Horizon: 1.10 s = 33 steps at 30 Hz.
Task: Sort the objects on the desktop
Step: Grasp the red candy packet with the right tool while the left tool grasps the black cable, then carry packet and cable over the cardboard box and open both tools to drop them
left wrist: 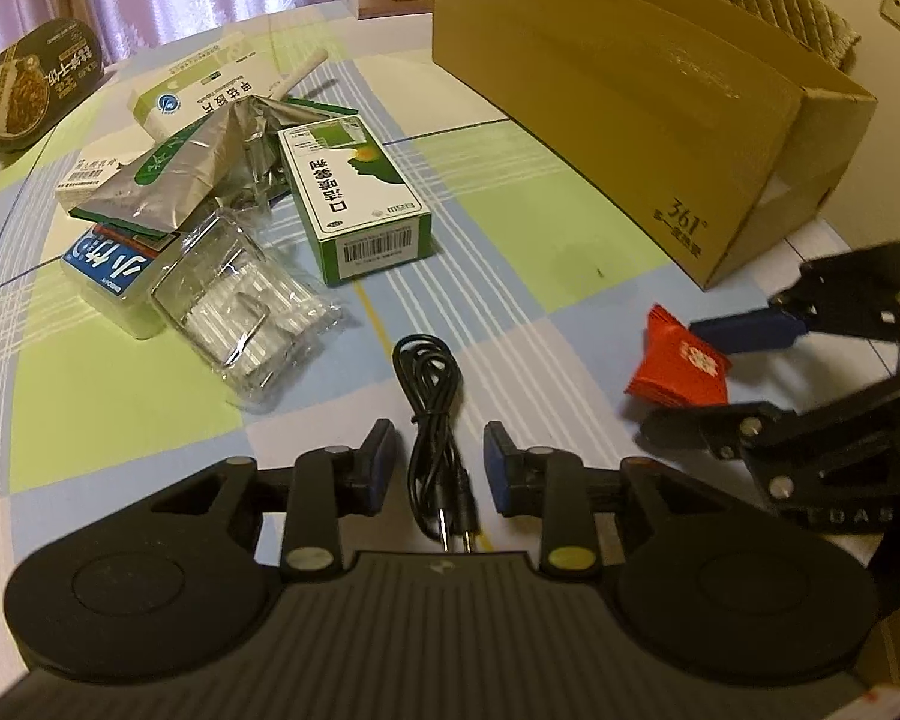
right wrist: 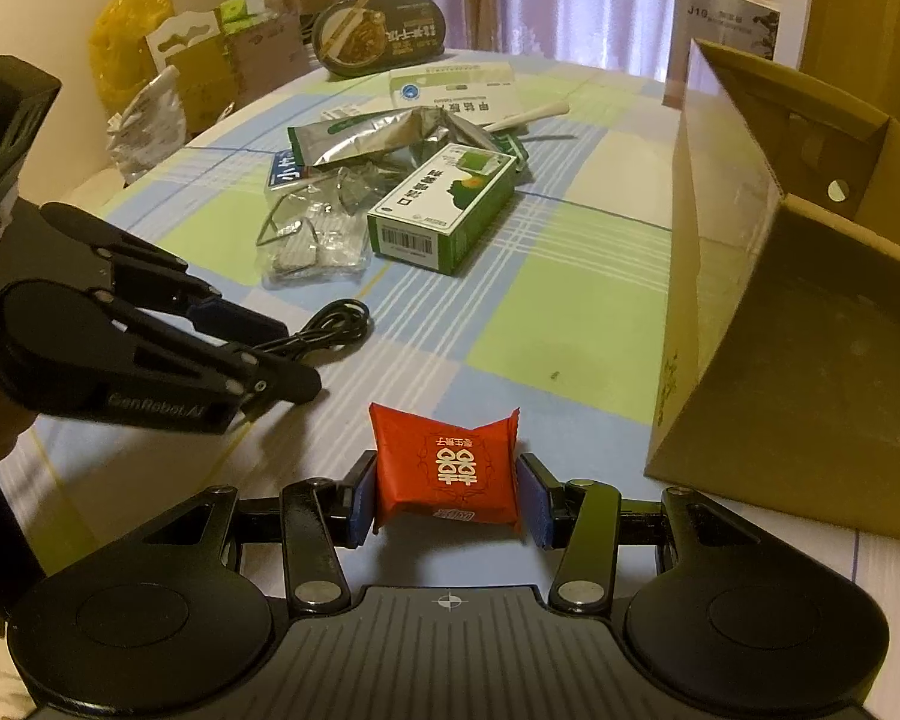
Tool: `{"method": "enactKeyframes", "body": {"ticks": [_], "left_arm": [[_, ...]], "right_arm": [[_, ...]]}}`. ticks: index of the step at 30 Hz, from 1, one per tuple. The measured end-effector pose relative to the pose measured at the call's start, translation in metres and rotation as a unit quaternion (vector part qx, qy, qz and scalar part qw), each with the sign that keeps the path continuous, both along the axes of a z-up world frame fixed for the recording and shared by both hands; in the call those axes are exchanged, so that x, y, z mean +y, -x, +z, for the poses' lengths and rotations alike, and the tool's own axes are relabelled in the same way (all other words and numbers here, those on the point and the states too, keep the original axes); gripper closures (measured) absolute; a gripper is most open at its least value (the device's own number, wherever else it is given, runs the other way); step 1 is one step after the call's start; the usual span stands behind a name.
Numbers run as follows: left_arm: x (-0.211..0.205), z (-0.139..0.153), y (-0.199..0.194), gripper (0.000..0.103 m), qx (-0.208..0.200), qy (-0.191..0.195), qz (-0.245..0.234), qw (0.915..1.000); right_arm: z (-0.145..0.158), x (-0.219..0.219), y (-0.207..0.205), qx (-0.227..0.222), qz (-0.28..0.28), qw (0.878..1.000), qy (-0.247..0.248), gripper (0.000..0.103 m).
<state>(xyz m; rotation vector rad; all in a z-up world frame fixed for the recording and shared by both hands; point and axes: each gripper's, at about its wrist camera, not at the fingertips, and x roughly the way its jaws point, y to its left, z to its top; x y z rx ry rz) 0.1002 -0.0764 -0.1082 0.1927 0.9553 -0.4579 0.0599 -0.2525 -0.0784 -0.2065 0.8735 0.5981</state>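
At the far left of the checked tablecloth (left wrist: 498, 192), a dark oval food tub (left wrist: 27, 84) is seen propped near the table's edge. Just right of it, a heap is spread out: a white medicine box (left wrist: 210, 96), a crumpled silver foil pouch (left wrist: 174, 174), a blue-labelled tub (left wrist: 111, 276) and a clear plastic blister pack (left wrist: 240, 306), all touching or overlapping. Against the heap's right side, a green and white box (left wrist: 360, 198) is laid flat, barcode end nearest.

Nearer, in the middle, a coiled black cable (left wrist: 432, 414) is stretched toward the left gripper (left wrist: 440, 468). The blue pads are held apart on either side of the cable, and no contact with it can be seen; the plug end lies between the fingers.

Further right, the red sachet (right wrist: 447, 468) is found on the cloth, bracketed by the right gripper (right wrist: 447, 495). In the right wrist view, one pad is set close by the wrapper's left edge and the other just off its right edge; whether the wrapper is actually squeezed cannot be told, and the jaws are clearly not brought together. From the left wrist view, the same sachet (left wrist: 678, 366) is glimpsed with a blue fingertip (left wrist: 750, 330) blurred beyond it.

At the far right, an open cardboard box (right wrist: 798, 324) is stood on the table, its near corner just beside the sachet. A white booklet (right wrist: 720, 30) is seen upright behind it.
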Motion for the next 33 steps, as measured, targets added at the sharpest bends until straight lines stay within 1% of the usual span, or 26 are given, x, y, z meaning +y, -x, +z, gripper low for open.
{"method": "enactKeyframes", "body": {"ticks": [1, 2, 4, 11, 16, 20, 28, 33], "left_arm": [[0.0, 0.0, 0.0, 0.08, 0.001, -0.001, 0.002, 1.0], [0.0, 0.001, -0.001, 0.09, 0.003, -0.002, 0.003, 1.0], [0.002, 0.003, 0.001, 0.092, 0.006, 0.003, 0.005, 1.0], [0.006, 0.026, 0.017, 0.093, -0.012, 0.016, 0.014, 0.9997], [0.007, 0.054, 0.028, 0.093, -0.035, 0.029, 0.018, 0.9988], [0.002, 0.077, 0.033, 0.093, -0.055, 0.037, 0.012, 0.9977], [-0.026, 0.121, 0.039, 0.093, -0.092, 0.061, -0.016, 0.9938], [-0.054, 0.138, 0.036, 0.093, -0.103, 0.079, -0.039, 0.9908]], "right_arm": [[0.0, 0.0, 0.0, 0.0, 0.0, 1.0, -0.001, 0.058], [0.0, -0.001, 0.0, 0.0, 0.0, 1.0, -0.002, 0.058], [0.003, -0.002, 0.002, -0.003, -0.001, 1.0, -0.004, 0.058], [0.025, 0.0, 0.012, -0.033, -0.002, 0.999, -0.012, 0.058], [0.045, -0.002, 0.026, -0.059, -0.004, 0.998, -0.019, 0.058], [0.065, -0.007, 0.036, -0.085, -0.015, 0.996, -0.024, 0.058], [0.107, -0.039, 0.047, -0.138, -0.059, 0.988, -0.029, 0.058], [0.125, -0.066, 0.04, -0.162, -0.097, 0.982, -0.023, 0.058]]}}
